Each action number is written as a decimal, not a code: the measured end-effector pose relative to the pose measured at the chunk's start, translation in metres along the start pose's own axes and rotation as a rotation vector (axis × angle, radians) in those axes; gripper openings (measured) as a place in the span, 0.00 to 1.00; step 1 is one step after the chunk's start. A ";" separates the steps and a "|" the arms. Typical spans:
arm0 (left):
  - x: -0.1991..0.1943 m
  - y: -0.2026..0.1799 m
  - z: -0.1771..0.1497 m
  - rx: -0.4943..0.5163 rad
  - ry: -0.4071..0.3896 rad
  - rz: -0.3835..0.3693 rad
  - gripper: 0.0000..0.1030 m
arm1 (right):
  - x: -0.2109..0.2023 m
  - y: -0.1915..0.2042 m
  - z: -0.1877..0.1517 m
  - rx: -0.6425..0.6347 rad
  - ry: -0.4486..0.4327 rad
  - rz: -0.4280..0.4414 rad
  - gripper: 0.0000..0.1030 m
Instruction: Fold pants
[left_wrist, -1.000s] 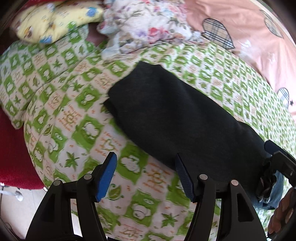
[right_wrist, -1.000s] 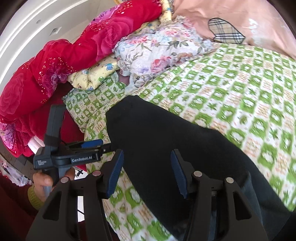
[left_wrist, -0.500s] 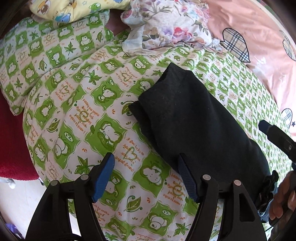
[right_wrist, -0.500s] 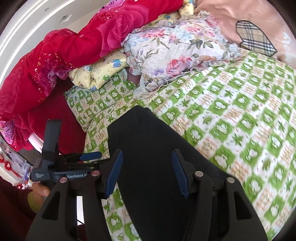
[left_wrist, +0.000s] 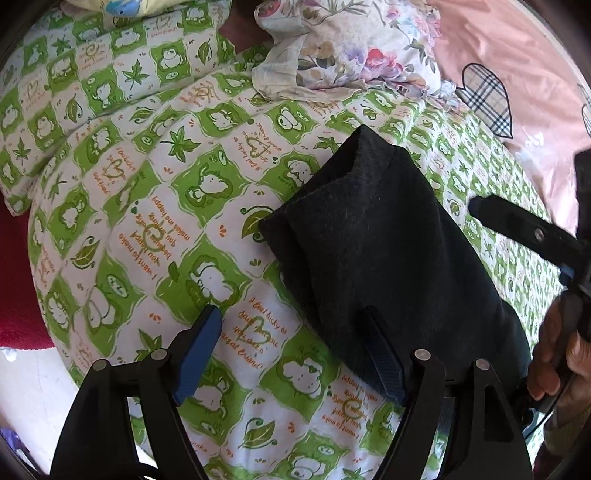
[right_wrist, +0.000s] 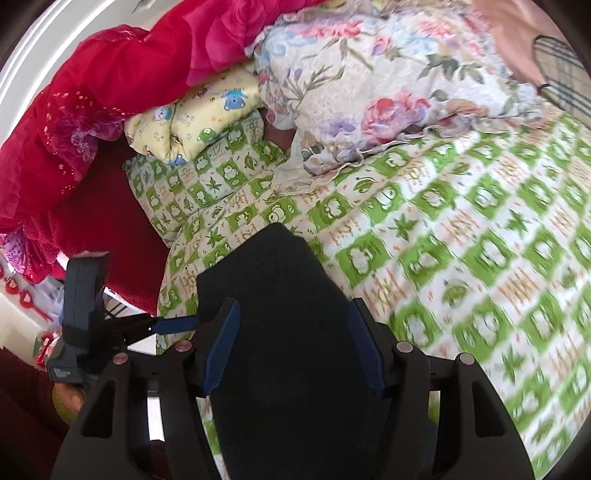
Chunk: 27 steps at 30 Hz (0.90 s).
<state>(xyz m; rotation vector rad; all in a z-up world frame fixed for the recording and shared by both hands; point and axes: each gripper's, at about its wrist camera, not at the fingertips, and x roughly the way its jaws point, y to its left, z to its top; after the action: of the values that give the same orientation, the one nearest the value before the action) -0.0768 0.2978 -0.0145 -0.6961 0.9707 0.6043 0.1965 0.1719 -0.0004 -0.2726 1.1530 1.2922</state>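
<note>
Black pants (left_wrist: 380, 251) lie folded lengthwise on a green-and-white patterned bedspread (left_wrist: 147, 206), narrow leg end pointing away. My left gripper (left_wrist: 291, 354) is open and empty, its right finger at the pants' near edge, its left finger over bare bedspread. My right gripper (right_wrist: 291, 354) is open and empty above the pants (right_wrist: 280, 332), which fill the gap between its fingers. The right gripper's fingertip also shows in the left wrist view (left_wrist: 517, 225), held in a hand. The left gripper shows at the left of the right wrist view (right_wrist: 110, 328).
A floral pillow (right_wrist: 388, 85), a yellow cartoon-print pillow (right_wrist: 195, 118) and a red blanket (right_wrist: 92, 110) are piled at the bed's head. A pink sheet with plaid hearts (left_wrist: 517, 74) lies to the right. The bed's edge drops off to the left (left_wrist: 29, 369).
Both grippers have drawn back along the pants towards the near end, so the pants look smaller and more bedspread shows. Both stayed open.
</note>
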 end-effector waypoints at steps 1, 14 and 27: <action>0.002 0.000 0.001 -0.007 0.004 0.000 0.78 | 0.005 -0.002 0.004 -0.002 0.014 0.013 0.60; 0.011 0.001 0.009 -0.062 -0.033 -0.003 0.74 | 0.067 -0.006 0.024 -0.074 0.164 0.100 0.48; -0.004 -0.028 0.013 0.016 -0.100 -0.016 0.16 | 0.041 -0.010 0.019 -0.042 0.080 0.160 0.25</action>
<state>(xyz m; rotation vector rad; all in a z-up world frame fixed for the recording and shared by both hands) -0.0512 0.2896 0.0008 -0.6530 0.8755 0.6115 0.2083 0.2074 -0.0282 -0.2695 1.2364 1.4587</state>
